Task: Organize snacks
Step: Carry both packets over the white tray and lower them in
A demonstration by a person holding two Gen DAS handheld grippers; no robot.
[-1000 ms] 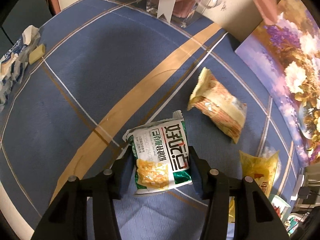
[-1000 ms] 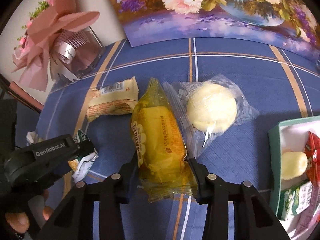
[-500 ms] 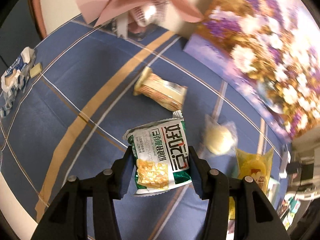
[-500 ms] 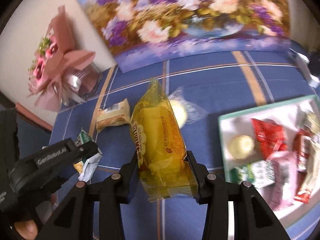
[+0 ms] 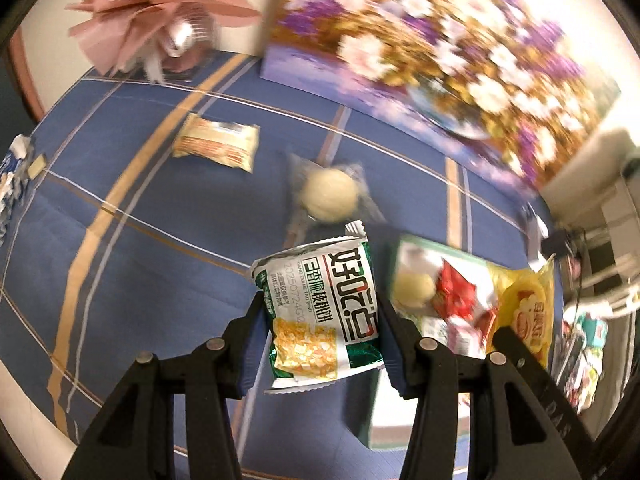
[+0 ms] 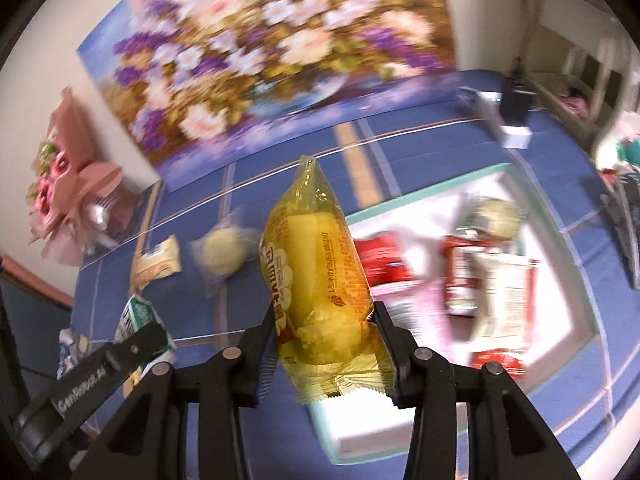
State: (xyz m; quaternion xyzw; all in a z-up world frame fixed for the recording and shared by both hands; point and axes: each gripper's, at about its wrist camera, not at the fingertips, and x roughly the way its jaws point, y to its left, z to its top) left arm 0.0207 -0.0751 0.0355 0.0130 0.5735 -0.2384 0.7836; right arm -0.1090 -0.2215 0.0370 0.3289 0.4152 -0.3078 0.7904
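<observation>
- The left gripper [image 5: 322,340] has its jaws pinching a green and white snack packet [image 5: 320,312] by its two sides, and the packet is held clear of the bench [image 5: 140,272].
- The right gripper [image 6: 326,344] has its jaws pinching a yellow wrapped cake [image 6: 316,276] near its lower end; the cake stands up between them, off the cloth.
- Just beyond both loads lies the tray [image 6: 424,196], white inside with a green rim. It already holds a fair heap: red packets [image 6: 484,264], a pale round bun [image 6: 498,214] and other wrappers, too blurred to name.
- I judge the task well under way, with two more snacks in hand and about to go into the tray.
- Left out on the blue cloth are a round bun in a clear bag [image 5: 330,194] and a beige biscuit packet [image 5: 216,146], well apart from the tray.
- At the far left edge lies some crumpled blue and white wrapping [image 5: 14,176]; whether it counts as a snack I cannot tell.
- So by my reading two drops are pending, then at least two more pick-ups.
- A pink bouquet [image 5: 160,12] and a flower painting [image 6: 272,52] stand at the back, not part of the job.
</observation>
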